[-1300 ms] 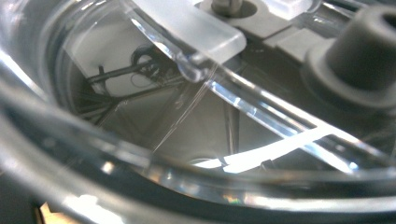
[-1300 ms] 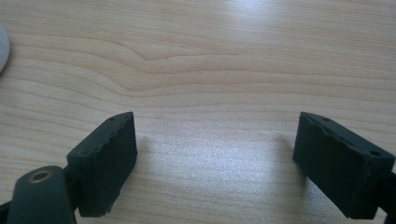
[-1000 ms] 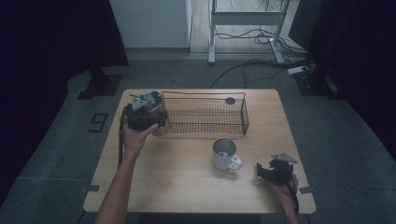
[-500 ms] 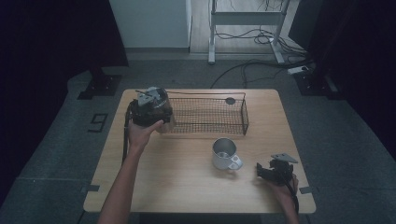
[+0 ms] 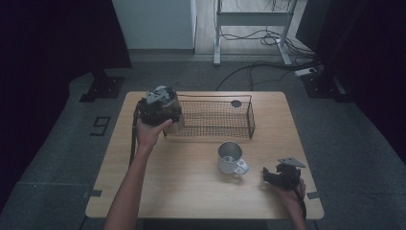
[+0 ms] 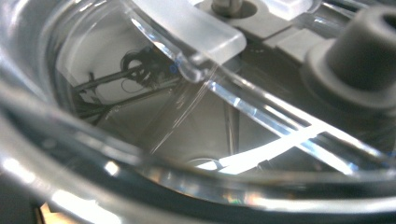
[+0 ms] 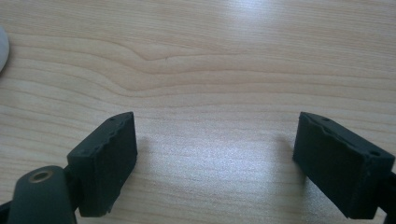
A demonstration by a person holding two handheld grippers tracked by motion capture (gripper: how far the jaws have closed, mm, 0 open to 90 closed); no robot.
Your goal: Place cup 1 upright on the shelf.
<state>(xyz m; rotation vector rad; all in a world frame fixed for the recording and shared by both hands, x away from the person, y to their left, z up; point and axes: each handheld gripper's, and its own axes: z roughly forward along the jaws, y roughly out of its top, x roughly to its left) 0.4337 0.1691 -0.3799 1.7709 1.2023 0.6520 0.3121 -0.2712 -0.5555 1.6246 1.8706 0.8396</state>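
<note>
The wooden table carries everything here, its pale grain also running under the right tool in the right gripper view. Along its far edge sits a long black wire basket, and a small dark round thing lies by the basket's far right corner. At the basket's left end the left hand holds the left tool up over the corner of the basket, and a clear glass-like container shows just under that tool, against the basket's left end. In the left gripper view that clear container sits right against the lens: a curved see-through wall, a frosted plastic tab across the top and a grey round knob at the upper right, with the basket wires faintly visible through the wall. The left tool's jaws are hidden behind it, so I cannot tell whether they press on it or stand loose. Nearer the person, right of the middle of the table, a metal mug stands upright with its handle turned to the front right. Well apart from the basket, near the front right corner, the right hand rests the right tool low on the table, close beside the mug but not touching it. In the right gripper view the right tool has its two black jaws spread wide with bare wood between them.
</note>
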